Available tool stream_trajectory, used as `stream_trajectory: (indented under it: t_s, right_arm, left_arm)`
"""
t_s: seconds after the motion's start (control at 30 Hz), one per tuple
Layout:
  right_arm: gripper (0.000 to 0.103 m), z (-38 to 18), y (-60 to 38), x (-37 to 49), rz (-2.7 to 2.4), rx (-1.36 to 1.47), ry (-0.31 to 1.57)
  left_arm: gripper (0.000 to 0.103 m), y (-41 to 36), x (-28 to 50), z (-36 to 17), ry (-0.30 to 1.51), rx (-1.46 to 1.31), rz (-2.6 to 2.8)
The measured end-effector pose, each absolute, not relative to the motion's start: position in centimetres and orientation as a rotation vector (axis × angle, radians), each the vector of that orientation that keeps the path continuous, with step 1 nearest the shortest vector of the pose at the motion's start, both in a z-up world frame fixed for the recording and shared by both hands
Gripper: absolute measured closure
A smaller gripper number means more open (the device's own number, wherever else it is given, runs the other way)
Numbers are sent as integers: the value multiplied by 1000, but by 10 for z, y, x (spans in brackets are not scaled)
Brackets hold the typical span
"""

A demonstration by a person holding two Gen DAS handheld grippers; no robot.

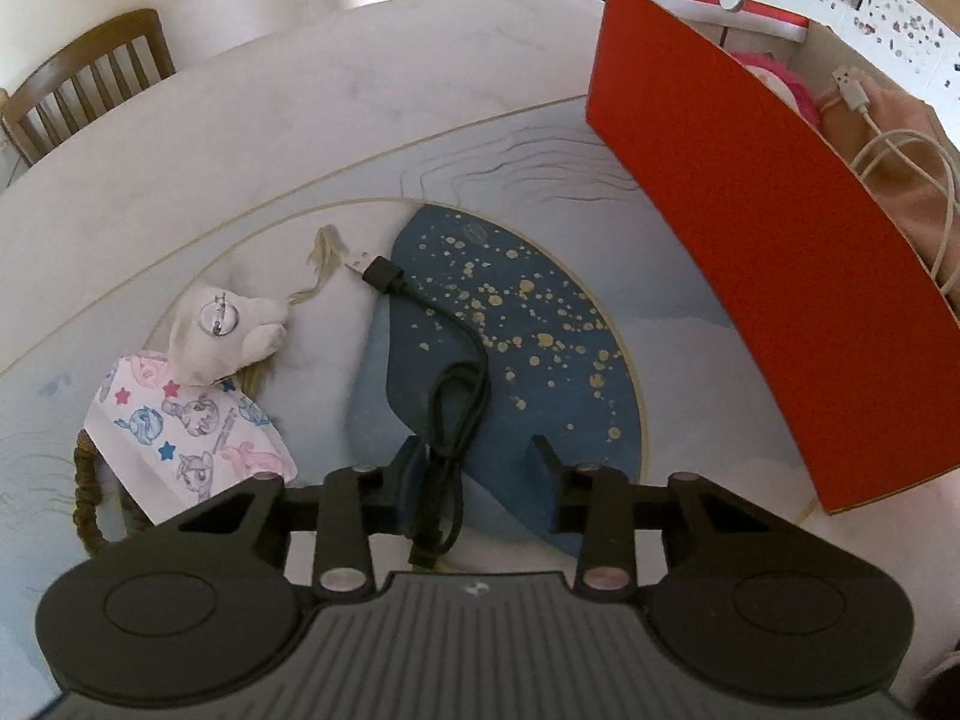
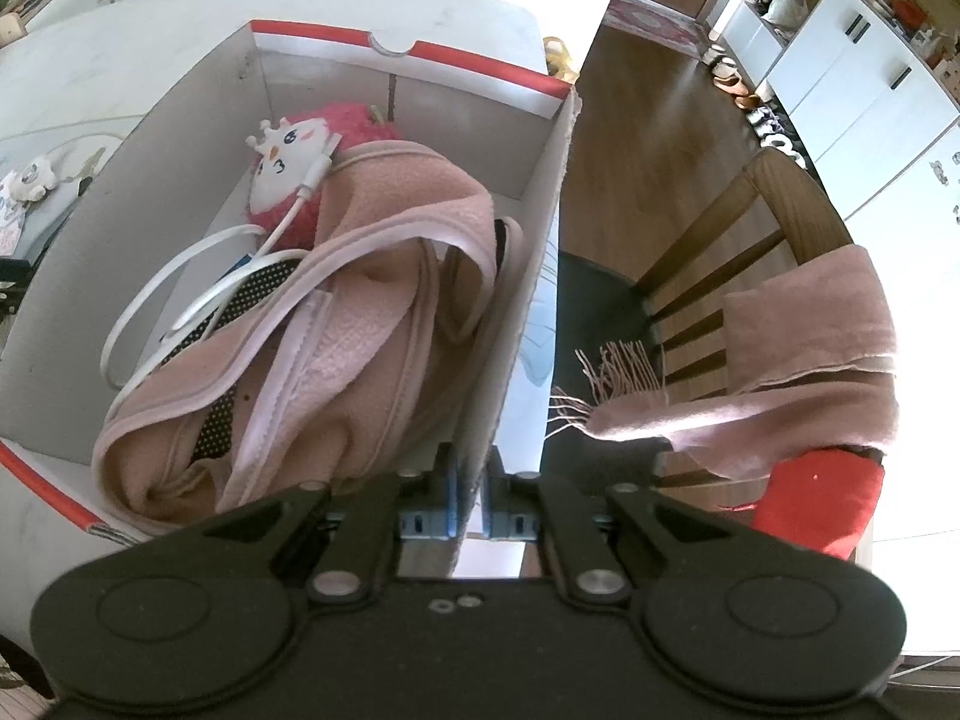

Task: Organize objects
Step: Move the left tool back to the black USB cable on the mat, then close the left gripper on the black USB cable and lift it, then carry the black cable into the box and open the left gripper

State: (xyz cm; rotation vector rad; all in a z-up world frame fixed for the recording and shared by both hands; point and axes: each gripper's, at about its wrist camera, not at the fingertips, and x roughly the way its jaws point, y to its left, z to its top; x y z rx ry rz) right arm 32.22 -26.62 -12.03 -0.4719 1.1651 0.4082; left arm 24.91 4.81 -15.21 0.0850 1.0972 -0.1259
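A coiled black USB cable (image 1: 456, 396) lies on the blue, gold-speckled patch of the table mat (image 1: 540, 324). My left gripper (image 1: 477, 462) is down over the cable's near end, open, with the coil beside its left finger and a clear gap to the right finger. To the right stands the red cardboard box (image 1: 750, 228). My right gripper (image 2: 473, 480) is shut on the box's right wall (image 2: 540, 228). Inside the box lie a pink cloth (image 2: 360, 300), a pink plush toy (image 2: 300, 150) and a white cable (image 2: 180, 276).
A small white plush toy (image 1: 225, 330) and a cartoon-print face mask (image 1: 186, 426) lie on the mat left of the black cable. A wooden chair (image 1: 90, 78) stands behind the table. Another chair (image 2: 750, 228), draped with a pink scarf (image 2: 810, 360), stands right of the box.
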Motion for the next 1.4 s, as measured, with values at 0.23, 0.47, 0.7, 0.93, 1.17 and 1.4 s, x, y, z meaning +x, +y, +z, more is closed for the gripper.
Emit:
stream_trajectory:
  t_s: [0.23,0.47,0.7,0.93,1.17,1.4]
  right_arm:
    - [97,-119,-266,322,408,-470,1164]
    - [97,-119,-267,323,408,-469,1164]
    - [97,-118,-267,323,409,-471,1162]
    - [97,-117,-265,323,411,-477,1160]
    - [97,-118,-264,322,416,-484,1157]
    - [97,-118,-264,320,423,-482,1152]
  left_arm:
    - [92,53,253,-151,1106,56,-93]
    - [94,45,251,-147,1098,87,-73]
    - [95,45,243,-118,1062,16,-75]
    - [95,40,233,-77,982,-45,-120]
    - [95,19,226,-35,892,-71,-191]
    - [95,-22,233,-1,842,-63,-310]
